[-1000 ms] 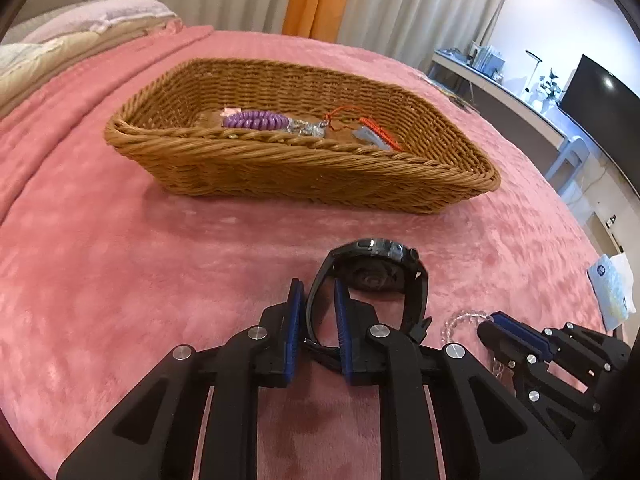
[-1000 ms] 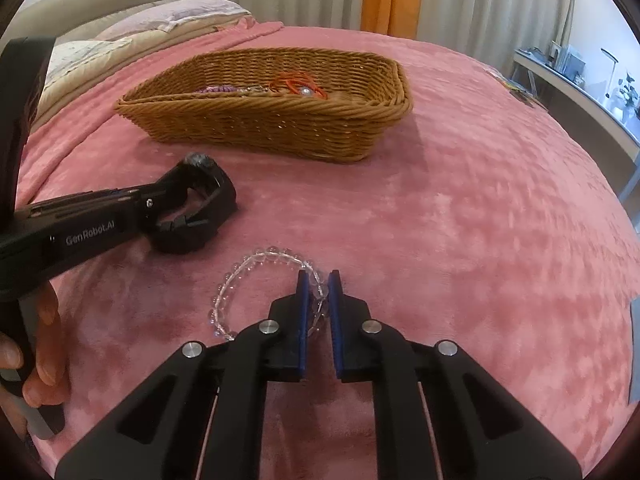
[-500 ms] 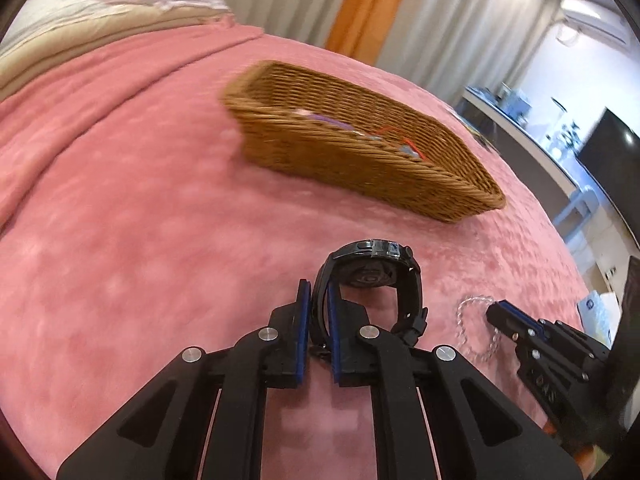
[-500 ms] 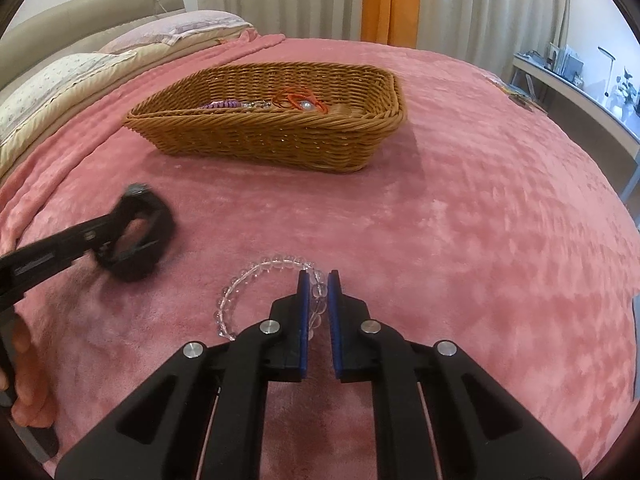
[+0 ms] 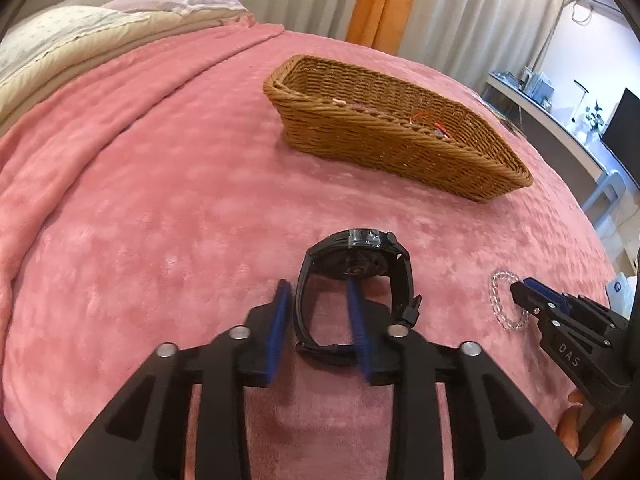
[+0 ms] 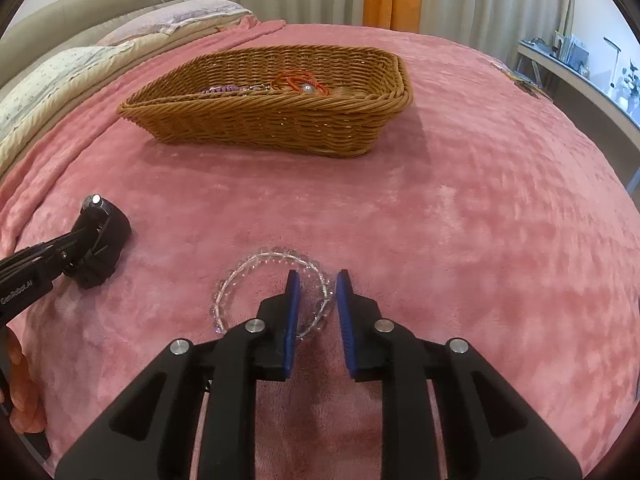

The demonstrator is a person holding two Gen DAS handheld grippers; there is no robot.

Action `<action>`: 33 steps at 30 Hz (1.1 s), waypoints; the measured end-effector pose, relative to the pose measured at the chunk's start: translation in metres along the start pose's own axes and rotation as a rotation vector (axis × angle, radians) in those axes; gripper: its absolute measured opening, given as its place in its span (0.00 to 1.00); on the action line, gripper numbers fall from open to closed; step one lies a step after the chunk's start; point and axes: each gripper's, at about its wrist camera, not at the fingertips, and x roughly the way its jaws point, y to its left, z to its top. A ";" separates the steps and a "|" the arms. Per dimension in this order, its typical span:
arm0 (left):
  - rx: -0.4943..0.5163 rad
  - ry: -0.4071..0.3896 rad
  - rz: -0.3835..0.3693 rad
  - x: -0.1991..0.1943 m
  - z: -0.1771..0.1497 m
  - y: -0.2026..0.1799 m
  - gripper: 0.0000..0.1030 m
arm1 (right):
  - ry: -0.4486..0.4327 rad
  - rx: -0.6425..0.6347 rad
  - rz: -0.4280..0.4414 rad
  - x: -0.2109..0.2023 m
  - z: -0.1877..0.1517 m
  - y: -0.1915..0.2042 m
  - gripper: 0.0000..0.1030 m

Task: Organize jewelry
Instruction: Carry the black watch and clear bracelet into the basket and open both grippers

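A black wristwatch [image 5: 356, 268] lies on the pink blanket. My left gripper [image 5: 318, 292] is open, its two blue pads on either side of the watch's left strap. The watch also shows in the right wrist view [image 6: 102, 240]. A clear bead bracelet [image 6: 272, 284] lies flat on the blanket. My right gripper [image 6: 316, 284] is open with the bracelet's right side between its pads. The bracelet also shows in the left wrist view [image 5: 500, 300]. A wicker basket [image 6: 256, 120] farther back holds a purple coil and orange cord jewelry.
The pink blanket [image 6: 480, 220] covers the bed. Pillows [image 5: 80, 36] lie at the far left. A desk with a monitor [image 5: 620, 120] stands beyond the bed's right edge. The basket also shows in the left wrist view [image 5: 400, 148].
Both grippers have opened: the left let go of the watch strap, the right let go of the bracelet. The watch has moved left, away from the basket, and rests on the blanket.
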 end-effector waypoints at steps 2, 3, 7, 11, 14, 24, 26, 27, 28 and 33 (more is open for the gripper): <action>0.011 0.010 0.004 0.003 0.001 -0.002 0.28 | 0.009 -0.010 -0.017 0.002 0.001 0.002 0.17; 0.018 0.015 0.004 0.005 0.002 -0.004 0.27 | 0.014 -0.016 -0.025 0.004 0.002 0.004 0.17; 0.033 0.017 0.034 0.007 0.001 -0.007 0.12 | 0.015 -0.058 -0.042 0.006 0.004 0.013 0.06; 0.028 -0.017 -0.035 -0.003 0.000 -0.005 0.05 | -0.020 -0.070 0.009 -0.004 0.004 0.015 0.06; 0.048 -0.051 -0.076 -0.014 0.001 -0.010 0.05 | -0.063 -0.058 0.063 -0.021 0.007 0.016 0.06; 0.077 -0.173 -0.121 -0.061 0.034 -0.025 0.05 | -0.222 -0.066 0.105 -0.091 0.049 0.017 0.06; 0.079 -0.187 -0.119 -0.065 0.047 -0.027 0.05 | -0.257 -0.067 0.102 -0.103 0.064 0.014 0.06; 0.083 -0.199 -0.117 -0.067 0.056 -0.028 0.05 | -0.271 -0.064 0.106 -0.107 0.073 0.013 0.06; 0.084 -0.208 -0.113 -0.067 0.063 -0.029 0.05 | -0.280 -0.061 0.111 -0.110 0.079 0.012 0.06; 0.090 -0.258 -0.107 -0.064 0.104 -0.035 0.05 | -0.317 -0.068 0.105 -0.106 0.121 0.014 0.06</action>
